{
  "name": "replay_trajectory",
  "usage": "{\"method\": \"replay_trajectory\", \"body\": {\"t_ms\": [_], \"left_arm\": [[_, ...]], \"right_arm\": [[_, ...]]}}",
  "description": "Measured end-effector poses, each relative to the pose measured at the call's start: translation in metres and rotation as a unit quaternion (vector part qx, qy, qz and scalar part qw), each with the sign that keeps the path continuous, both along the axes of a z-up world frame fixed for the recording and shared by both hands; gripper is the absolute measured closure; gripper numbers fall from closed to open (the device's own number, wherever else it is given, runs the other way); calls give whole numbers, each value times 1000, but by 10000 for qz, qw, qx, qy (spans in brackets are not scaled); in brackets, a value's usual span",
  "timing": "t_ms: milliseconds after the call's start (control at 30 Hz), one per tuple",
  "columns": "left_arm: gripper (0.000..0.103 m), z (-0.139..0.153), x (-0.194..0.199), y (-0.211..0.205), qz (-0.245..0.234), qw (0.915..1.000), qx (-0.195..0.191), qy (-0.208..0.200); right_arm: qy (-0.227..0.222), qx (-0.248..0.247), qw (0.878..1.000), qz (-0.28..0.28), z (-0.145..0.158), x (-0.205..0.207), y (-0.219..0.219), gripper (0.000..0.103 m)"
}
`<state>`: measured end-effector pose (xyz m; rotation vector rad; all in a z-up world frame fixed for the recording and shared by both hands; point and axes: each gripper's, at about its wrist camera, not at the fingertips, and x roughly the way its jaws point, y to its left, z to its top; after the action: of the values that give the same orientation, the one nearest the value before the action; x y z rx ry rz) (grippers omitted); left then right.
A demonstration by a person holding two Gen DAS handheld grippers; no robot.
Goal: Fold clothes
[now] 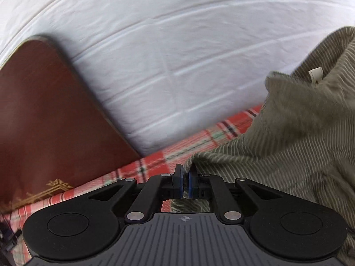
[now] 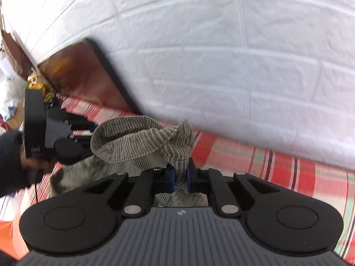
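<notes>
An olive garment with thin pale stripes [image 1: 288, 146] hangs bunched over a red plaid bedcover [image 1: 155, 161]. My left gripper [image 1: 186, 173] is shut on an edge of this striped garment, the cloth pinched between its blue pads. In the right wrist view the same garment [image 2: 137, 139] stretches as a loose loop between both grippers. My right gripper [image 2: 180, 173] is shut on another part of its hem. The left gripper [image 2: 88, 133] shows there at the left, held by a hand in a dark sleeve [image 2: 11, 161].
A white brick-pattern wall [image 2: 244, 66] rises right behind the bed. A brown wooden headboard [image 1: 44, 122] with gold trim stands at the left. Clutter and cables [image 2: 8, 93] lie beyond the bed's left edge.
</notes>
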<state>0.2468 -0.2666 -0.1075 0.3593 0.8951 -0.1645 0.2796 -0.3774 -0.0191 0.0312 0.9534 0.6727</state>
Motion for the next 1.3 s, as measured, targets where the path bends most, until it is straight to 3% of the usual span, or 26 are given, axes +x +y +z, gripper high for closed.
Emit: {"method": "replay_trajectory", "body": {"t_ms": [333,433,533,600,633,667,700,800,1033,1133,1200,1300], "left_arm": [[102,-19,29,17,466,9989,-5,55],[97,-26,34,20,549,9983,-30,174],[86,-33,38,24,552,9980,28,290],[75,-34,38,27,573,9978,46,330],[71,-32,38,30,594,9977,45,326],[53,-30,37,35,639,9974,0,335],[49,-28,37,40,708,9968,-82,367],[49,-18,36,56,907,9944,-306,444],[46,27,-18,80,636,9973,-317,177],[43,35,-57,89,575,9979,-204,199],[35,31,-84,95,615,9976,-51,321],[33,26,-123,104,692,9963,146,498]], "right_arm": [[82,-185,9989,-429,-34,65,23,94],[168,-432,9980,-439,-52,78,32,93],[108,-828,9940,-706,-74,85,37,79],[77,-968,9912,-897,-81,86,36,59],[51,-1003,9900,-988,-82,85,34,57],[15,-962,9899,-1037,-78,84,29,53],[-22,-908,9900,-1078,-73,83,24,49],[-192,-762,9894,-1223,-52,77,6,46],[-195,41,9908,-1335,1,12,-48,46],[-91,134,9898,-1413,6,-36,-69,45],[84,109,9878,-1552,3,-63,-86,45],[369,-31,9824,-1831,-6,-108,-119,45]]}}
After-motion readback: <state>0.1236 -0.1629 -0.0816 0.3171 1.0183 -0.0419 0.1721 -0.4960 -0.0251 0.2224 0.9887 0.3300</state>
